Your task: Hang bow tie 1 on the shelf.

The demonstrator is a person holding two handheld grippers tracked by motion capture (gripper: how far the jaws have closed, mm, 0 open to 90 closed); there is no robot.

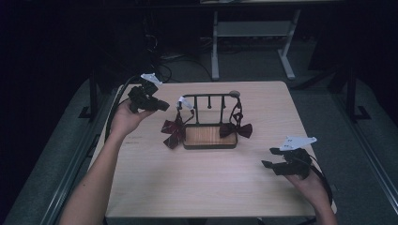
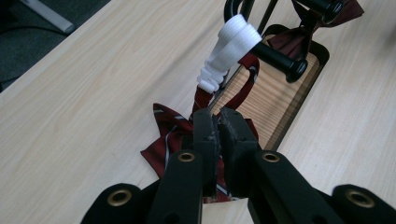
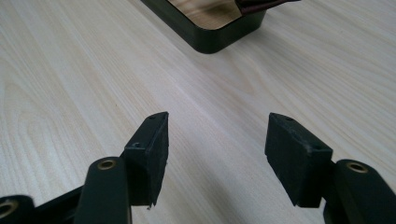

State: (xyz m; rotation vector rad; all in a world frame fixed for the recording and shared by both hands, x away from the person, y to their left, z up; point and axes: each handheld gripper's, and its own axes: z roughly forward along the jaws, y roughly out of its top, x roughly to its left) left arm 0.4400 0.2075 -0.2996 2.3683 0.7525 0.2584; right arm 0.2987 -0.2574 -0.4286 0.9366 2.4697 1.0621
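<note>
Across the pale wooden table [image 1: 197, 183], left gripper [image 2: 219, 126] pinches the bow tie's strap [image 2: 201, 99] by the rack [image 1: 209, 96]; next, hook it; right gripper [image 3: 217, 140] gapes idle.

Dark red striped bow tie [image 1: 173, 130], hung by white clip [image 1: 184, 102] from black rack [image 1: 210, 96], at 9 o'clock of rack base, lower edge touching desk [image 1: 197, 187].

Left gripper [image 2: 218, 122] nearly closed over dark red bow tie [image 2: 163, 140], white clip [image 2: 231, 51] on black rack [image 2: 280, 58], wooden tabletop [image 2: 93, 93].
</note>
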